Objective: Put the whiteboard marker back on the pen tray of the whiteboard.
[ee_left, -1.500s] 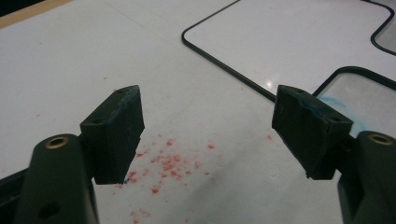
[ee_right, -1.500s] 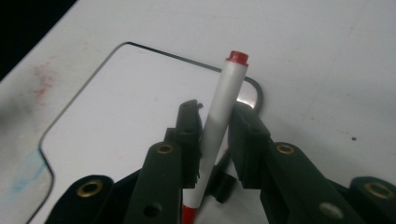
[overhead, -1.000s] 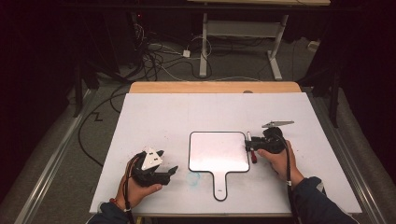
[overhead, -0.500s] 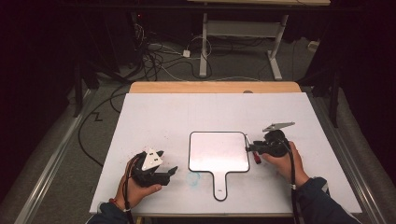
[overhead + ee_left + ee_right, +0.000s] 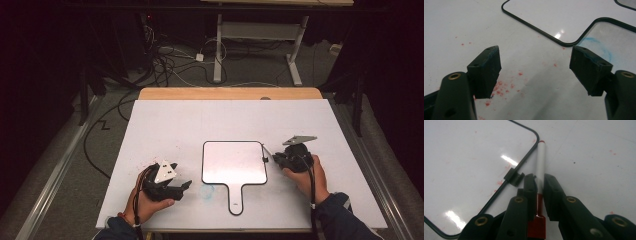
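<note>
A small whiteboard with a black rim and a handle lies flat mid-table. At its right edge my right gripper is shut on a white marker with red ends, which lies low along the board's rim beside a black clip. The right gripper clamps the marker near its red cap. My left gripper rests on the table left of the handle, and in its own view this gripper is open with nothing between the jaws, facing the board's corner.
The white tabletop has red specks under the left gripper and a faint blue smear beside the handle. Cables and table legs lie on the floor beyond the far wooden edge.
The right gripper has drifted slightly to the right with the marker held in it. The left gripper and the whiteboard have stayed put.
</note>
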A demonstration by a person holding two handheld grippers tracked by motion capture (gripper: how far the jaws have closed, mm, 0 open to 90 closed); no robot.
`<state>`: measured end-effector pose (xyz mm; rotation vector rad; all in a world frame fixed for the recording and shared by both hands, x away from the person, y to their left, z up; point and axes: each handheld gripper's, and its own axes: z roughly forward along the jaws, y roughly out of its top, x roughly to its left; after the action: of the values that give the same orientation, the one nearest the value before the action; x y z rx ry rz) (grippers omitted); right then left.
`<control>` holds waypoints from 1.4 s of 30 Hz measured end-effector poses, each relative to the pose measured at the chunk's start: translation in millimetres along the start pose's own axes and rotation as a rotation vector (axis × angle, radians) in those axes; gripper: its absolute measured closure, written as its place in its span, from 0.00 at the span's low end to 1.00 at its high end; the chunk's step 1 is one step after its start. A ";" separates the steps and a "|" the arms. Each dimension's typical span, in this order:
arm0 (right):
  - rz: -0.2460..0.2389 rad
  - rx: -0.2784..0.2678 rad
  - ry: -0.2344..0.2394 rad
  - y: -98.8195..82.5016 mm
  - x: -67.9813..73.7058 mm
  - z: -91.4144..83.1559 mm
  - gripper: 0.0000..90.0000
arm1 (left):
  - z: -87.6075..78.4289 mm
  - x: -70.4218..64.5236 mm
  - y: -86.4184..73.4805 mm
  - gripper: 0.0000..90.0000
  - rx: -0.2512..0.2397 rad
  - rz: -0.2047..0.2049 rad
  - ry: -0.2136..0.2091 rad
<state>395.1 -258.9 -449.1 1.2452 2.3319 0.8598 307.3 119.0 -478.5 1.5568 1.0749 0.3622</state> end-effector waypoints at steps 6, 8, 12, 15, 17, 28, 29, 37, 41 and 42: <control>-0.048 -0.023 0.031 3.3 18.6 -6.9 0.91 | -0.4 0.1 0.4 0.27 -0.001 -0.001 -0.001; -0.041 -0.015 0.030 2.6 20.1 -2.1 0.91 | -0.3 -0.6 0.1 0.27 0.000 0.002 -0.002; -0.019 -0.007 0.027 1.0 20.2 8.1 0.91 | -0.2 -0.5 0.0 0.27 0.001 0.003 -0.002; -0.029 -0.006 0.020 1.6 22.3 10.8 0.86 | -0.5 0.0 0.3 0.27 0.000 0.002 -0.002; -0.036 -0.023 0.020 2.8 22.1 11.0 0.82 | -0.4 0.1 0.2 0.27 0.001 0.001 -0.002; -0.067 -0.028 0.015 10.3 16.2 20.7 0.75 | 2.3 -0.7 -0.1 0.27 0.004 0.000 -0.008; -0.068 -0.029 0.016 10.2 16.0 20.7 0.76 | 2.1 -0.7 -0.1 0.27 0.004 0.000 -0.010; -0.081 -0.118 0.062 12.3 15.0 6.3 0.60 | 1.5 0.3 1.1 0.27 -0.013 -0.002 -0.004; -0.156 -0.218 0.062 9.9 13.2 -14.4 0.51 | 3.0 0.6 1.3 0.26 -0.025 0.018 0.014; -0.174 -0.234 0.051 8.4 12.5 -19.7 0.47 | 3.3 0.5 0.8 0.26 -0.028 0.024 0.016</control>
<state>382.3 -251.7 -429.1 0.9212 2.2593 1.0778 310.3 117.5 -478.9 1.5452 1.0604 0.4048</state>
